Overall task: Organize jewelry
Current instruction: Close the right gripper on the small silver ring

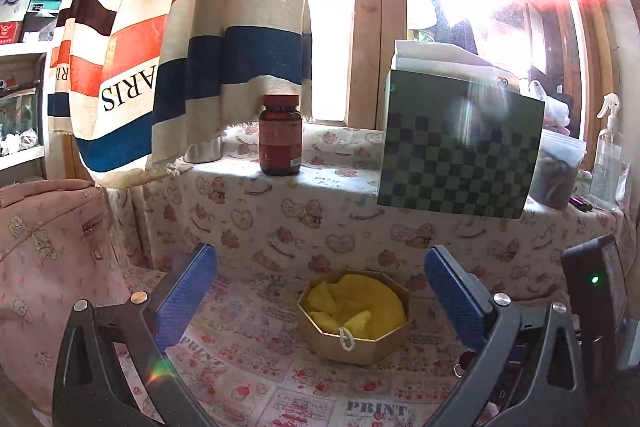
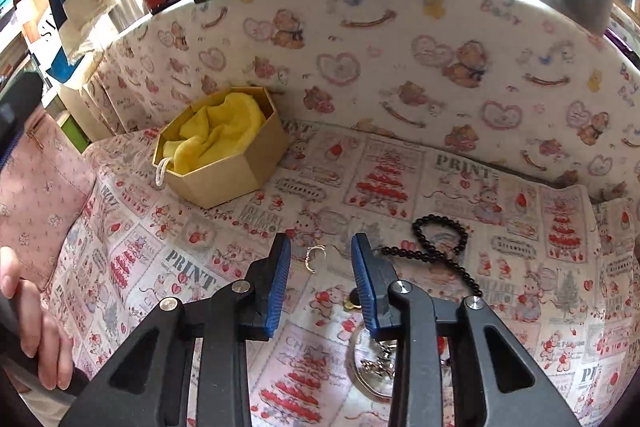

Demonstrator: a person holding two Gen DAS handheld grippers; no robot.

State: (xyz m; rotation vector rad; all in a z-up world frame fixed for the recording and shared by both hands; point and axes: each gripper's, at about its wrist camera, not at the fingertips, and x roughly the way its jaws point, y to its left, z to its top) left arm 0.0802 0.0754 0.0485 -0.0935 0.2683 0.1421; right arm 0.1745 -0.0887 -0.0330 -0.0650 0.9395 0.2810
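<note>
Right tongs lined up on a small ring, box waiting open

Low in the right wrist view, the right gripper (image 2: 320, 259) sits with its blue pads part-way apart and nothing between them. A small gold ring (image 2: 313, 258) lies on the printed tablecloth (image 2: 400, 183) in the gap just ahead of the tips, not touched. Judgement: the jaws are narrowed and aimed for a pinch on this ring.

Octagonal cardboard box (image 2: 224, 163), upper left of centre in that view, open-topped, lined with yellow cloth (image 2: 220, 135), a white cord loop over its near rim. Likely the destination; it stands well apart from the ring.

Other jewelry: black bead strand (image 2: 436, 247) right of the tips, curled in a loop with a tail running lower right. A clear round dish (image 2: 370, 367) with a silvery chain sits under the right finger, partly hidden. A small gold piece shows beside that finger; kind unclear.

Left gripper (image 1: 320, 291) spread wide, empty, facing the same box from the other side; no contact.

In the way: the bead strand lies near the right finger and could snag. A pink bag (image 2: 44, 195) crowds the left edge. Brown bottle (image 1: 280, 135) and green checkered bag (image 1: 460, 147) stand on the ledge behind, clear of the work.
</note>
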